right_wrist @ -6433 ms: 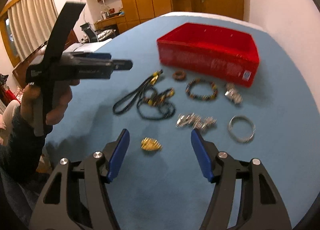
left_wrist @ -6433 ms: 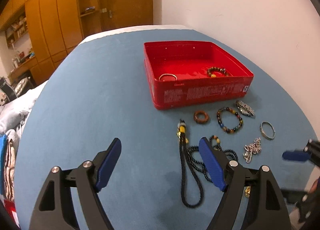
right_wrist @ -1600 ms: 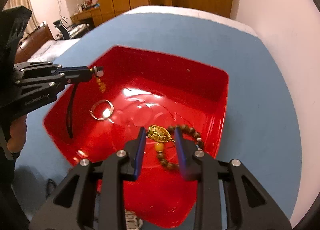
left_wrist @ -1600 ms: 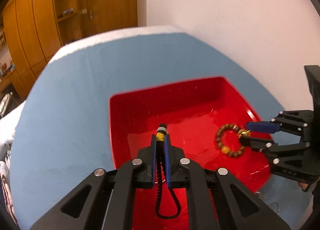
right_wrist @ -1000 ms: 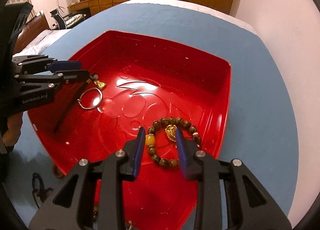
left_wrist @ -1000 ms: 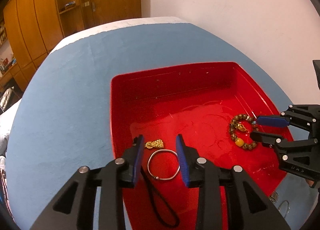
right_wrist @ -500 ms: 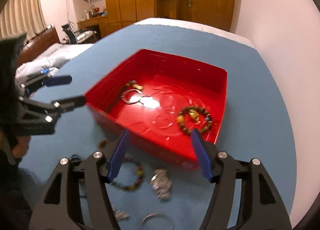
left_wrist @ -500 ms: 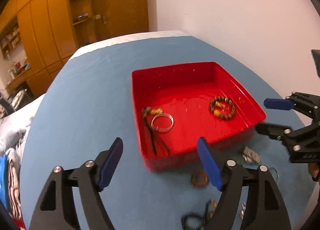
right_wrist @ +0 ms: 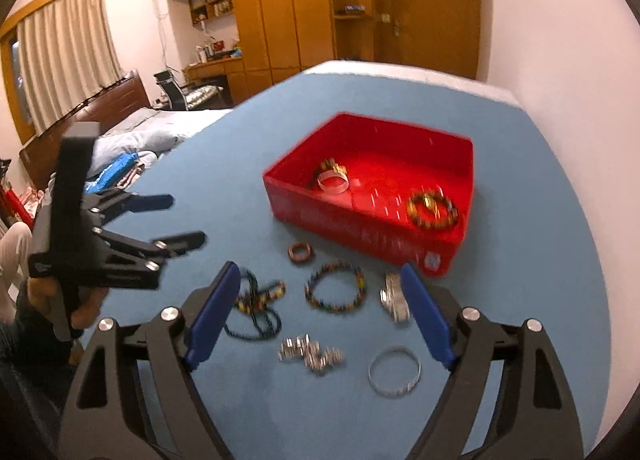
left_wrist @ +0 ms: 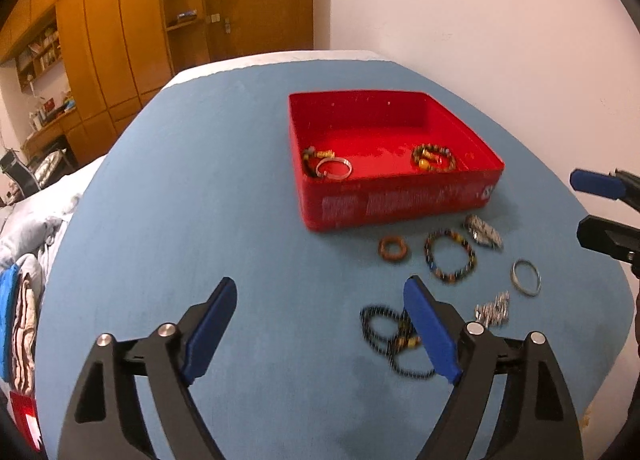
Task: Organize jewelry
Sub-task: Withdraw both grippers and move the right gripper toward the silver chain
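Observation:
A red box sits on the blue table and holds a silver ring, a black cord with a gold charm and a brown bead bracelet with a gold piece in it. In front of it lie a wooden ring, a coloured bead bracelet, a silver clasp piece, a silver bangle, a silver chain and a black bead necklace. My left gripper is open and empty above the table. My right gripper is open and empty above the loose pieces.
The blue table ends at a white wall on the right. Wooden wardrobes and a door stand behind. A bed with folded clothes is to the left. The left gripper shows in the right wrist view, the right gripper in the left wrist view.
Both grippers let their pieces go into the red box, opened wide and pulled back from it. They now hang over the loose jewelry in front of the box.

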Demonstrator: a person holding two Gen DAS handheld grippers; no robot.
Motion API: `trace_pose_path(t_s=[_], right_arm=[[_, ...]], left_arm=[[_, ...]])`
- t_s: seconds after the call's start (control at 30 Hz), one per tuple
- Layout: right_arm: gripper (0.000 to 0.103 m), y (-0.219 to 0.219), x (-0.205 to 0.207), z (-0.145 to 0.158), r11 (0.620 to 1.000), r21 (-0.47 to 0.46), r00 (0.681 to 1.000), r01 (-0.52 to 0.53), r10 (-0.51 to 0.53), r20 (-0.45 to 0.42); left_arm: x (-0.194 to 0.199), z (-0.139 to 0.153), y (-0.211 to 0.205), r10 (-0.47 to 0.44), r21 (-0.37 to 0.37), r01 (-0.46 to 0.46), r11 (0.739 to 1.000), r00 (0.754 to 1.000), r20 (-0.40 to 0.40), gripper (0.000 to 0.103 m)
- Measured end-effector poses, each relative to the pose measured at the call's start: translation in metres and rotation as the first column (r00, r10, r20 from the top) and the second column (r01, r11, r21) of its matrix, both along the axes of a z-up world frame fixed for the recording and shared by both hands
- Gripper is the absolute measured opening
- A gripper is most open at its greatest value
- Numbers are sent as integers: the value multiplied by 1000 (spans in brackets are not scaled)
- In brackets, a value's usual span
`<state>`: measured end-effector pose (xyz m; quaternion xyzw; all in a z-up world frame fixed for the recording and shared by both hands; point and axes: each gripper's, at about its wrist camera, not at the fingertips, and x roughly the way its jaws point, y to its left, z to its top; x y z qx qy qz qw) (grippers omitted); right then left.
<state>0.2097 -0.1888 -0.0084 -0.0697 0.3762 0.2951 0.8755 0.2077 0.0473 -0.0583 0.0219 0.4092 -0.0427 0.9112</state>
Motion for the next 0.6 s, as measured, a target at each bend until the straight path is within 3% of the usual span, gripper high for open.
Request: trace_pose_path(t_s=[0.27,0.6], right_arm=[[81,-23,-30,-34,999,13,997,51,-50,-61],[73,-6,-47,-85,1000,4,987,17,-16,-159]], left_arm=[[-28,-15,-3,-21,-25,21,999,999,-25,87],[-41,-32,-24,-66,-32,65,997,996,-61,87]])
